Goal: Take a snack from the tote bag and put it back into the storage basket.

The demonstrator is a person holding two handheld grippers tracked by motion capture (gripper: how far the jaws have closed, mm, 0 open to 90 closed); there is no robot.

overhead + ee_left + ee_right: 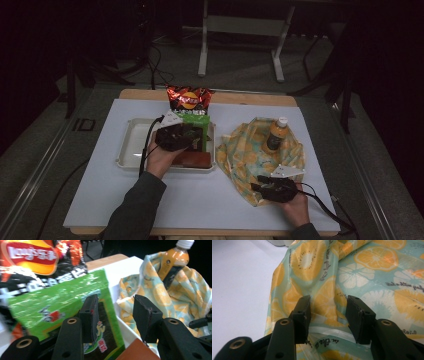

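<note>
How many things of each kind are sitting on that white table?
Snack packets: 3, chip bag, green packet, brown packet
Bottles: 1, orange drink bottle
Bags: 1, citrus-print bag
Trays: 1, white tray
Total: 6

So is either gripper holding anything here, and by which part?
Nothing is held. The left gripper stands open over the green packet in the tray; the right gripper stands open over the fruit-print bag.

the high view looks forward and down over the whole white surface (200, 195) from the person's side. the left gripper view sits close over the tray's snack packets, facing the citrus-print bag (195, 287); the right gripper view shares that bag, closer.
</note>
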